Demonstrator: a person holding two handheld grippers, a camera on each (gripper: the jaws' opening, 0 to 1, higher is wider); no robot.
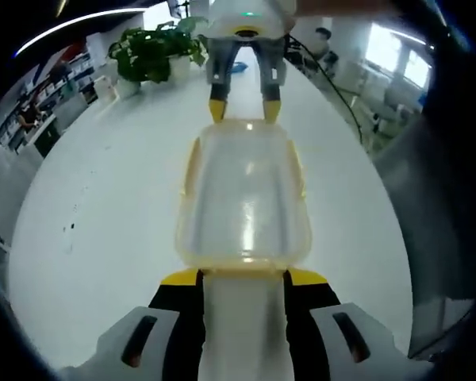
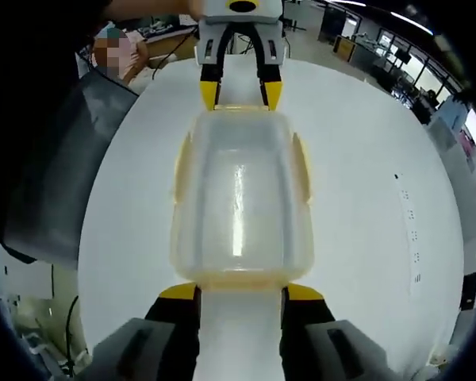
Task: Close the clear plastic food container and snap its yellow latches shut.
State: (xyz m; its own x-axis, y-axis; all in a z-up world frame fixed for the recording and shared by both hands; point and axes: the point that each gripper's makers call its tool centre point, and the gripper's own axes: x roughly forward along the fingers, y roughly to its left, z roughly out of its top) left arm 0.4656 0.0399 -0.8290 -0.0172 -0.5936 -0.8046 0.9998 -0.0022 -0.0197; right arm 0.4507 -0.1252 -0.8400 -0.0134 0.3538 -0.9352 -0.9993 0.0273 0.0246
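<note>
The clear plastic container [image 1: 244, 198] lies on the white table with its lid resting on top, lengthwise between my two grippers. Yellow latches [image 1: 192, 163] run along both long sides and look flared outward. My left gripper [image 1: 244, 278] is open, its yellow-tipped jaws at the container's near short end. My right gripper [image 1: 244, 111] faces it from the far end, open too. In the right gripper view the same container [image 2: 239, 198] stretches away from my right gripper [image 2: 242, 292], with a side latch [image 2: 301, 167] showing and the left gripper [image 2: 241, 94] at the far end.
The white table [image 1: 103, 214] spreads wide on both sides of the container. A potted green plant [image 1: 151, 51] stands at the far end of the table. A person's dark sleeve [image 2: 55, 127] hangs over the table edge. Office desks and shelves lie beyond.
</note>
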